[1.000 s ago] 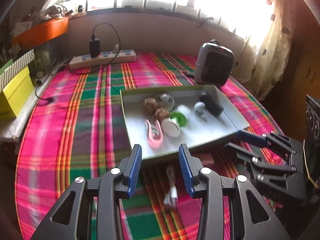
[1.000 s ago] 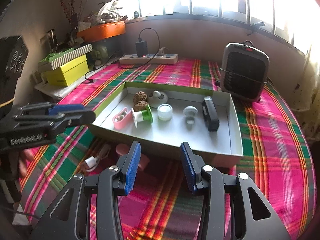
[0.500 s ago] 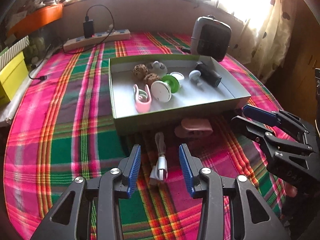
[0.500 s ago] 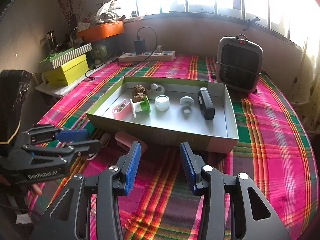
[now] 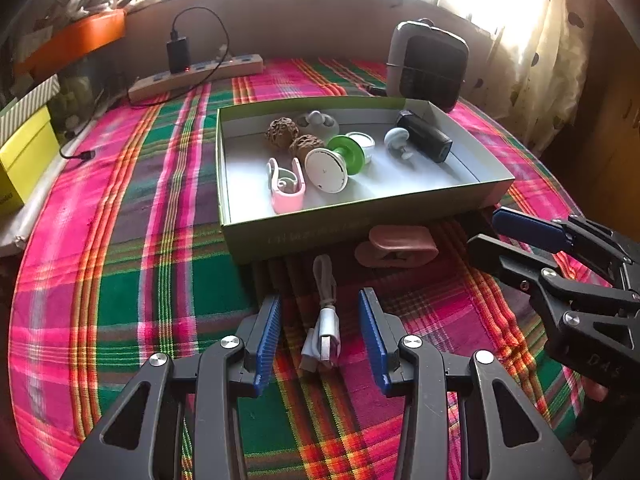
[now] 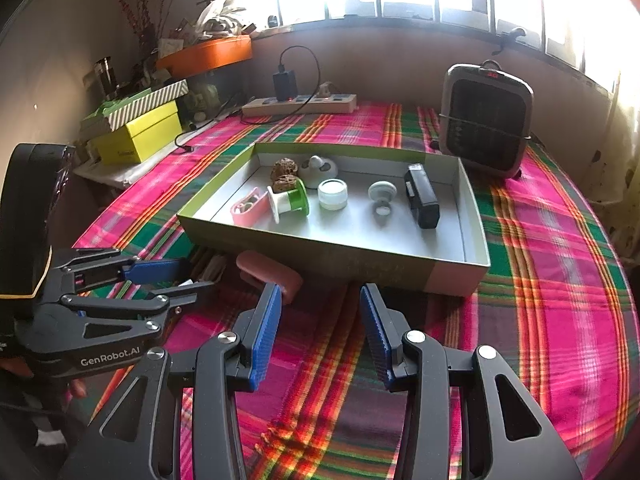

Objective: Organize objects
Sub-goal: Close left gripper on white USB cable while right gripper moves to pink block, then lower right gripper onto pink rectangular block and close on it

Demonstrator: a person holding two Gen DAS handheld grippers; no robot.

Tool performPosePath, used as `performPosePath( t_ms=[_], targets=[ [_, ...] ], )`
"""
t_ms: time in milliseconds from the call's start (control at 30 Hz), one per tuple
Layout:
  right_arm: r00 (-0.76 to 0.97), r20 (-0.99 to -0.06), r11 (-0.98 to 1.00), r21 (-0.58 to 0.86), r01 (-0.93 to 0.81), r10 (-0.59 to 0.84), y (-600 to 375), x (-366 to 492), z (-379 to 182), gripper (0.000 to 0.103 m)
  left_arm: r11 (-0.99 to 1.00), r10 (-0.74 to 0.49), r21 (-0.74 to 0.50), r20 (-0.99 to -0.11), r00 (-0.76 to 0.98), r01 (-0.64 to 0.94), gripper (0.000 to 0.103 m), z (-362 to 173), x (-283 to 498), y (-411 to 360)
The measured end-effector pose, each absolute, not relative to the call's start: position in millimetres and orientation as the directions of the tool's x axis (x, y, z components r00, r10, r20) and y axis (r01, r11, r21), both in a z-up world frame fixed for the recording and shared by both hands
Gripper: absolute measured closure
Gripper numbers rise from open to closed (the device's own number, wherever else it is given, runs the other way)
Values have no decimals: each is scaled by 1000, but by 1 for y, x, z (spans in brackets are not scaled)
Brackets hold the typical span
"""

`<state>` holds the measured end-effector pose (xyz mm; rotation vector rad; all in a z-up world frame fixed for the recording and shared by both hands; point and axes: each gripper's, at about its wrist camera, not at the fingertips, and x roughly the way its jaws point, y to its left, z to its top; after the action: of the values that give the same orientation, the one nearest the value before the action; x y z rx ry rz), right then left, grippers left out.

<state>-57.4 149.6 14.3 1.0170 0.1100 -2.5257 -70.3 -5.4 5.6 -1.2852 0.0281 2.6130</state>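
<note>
Low in the frame, our left gripper (image 5: 320,334) gapes wide around a folded white USB cable (image 5: 324,320), touching nothing. Right gripper (image 6: 320,330) gapes empty. Beyond, the tray (image 5: 360,220) wall half-hides a pink clip (image 5: 396,244).

Box's (image 6: 360,256) near wall hides pink clip (image 6: 268,276) (partly).

Home: plaid tablecloth (image 5: 132,280), curtain (image 5: 556,52)

White cable (image 5: 323,322) before tray (image 5: 360,220)
</note>
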Motion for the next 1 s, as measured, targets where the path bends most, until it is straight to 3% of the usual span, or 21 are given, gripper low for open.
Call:
performPosePath(
  t_ms=[100,333,467,1000],
  targets=[
    [-640,-684,-907,77,414,-351,146,-58,13,60,-973,190,-70,-781,-594,-219,68,5,-69,-5],
    [-615,-699,-896,87,435,-366,139,-62,8,60,-976,183,-68,-778,-602,-209,87,5,-70,-15],
    [-602,-702,-887,93,452,-380,134,-65,7,60,-977,182,-74,-777,-603,-200,91,4,-67,-20],
    [-542,-741,-858,90,506,-397,113,-80,-1,60,-988,154,-100,-769,-620,-120,92,2,-58,-57]
  ],
)
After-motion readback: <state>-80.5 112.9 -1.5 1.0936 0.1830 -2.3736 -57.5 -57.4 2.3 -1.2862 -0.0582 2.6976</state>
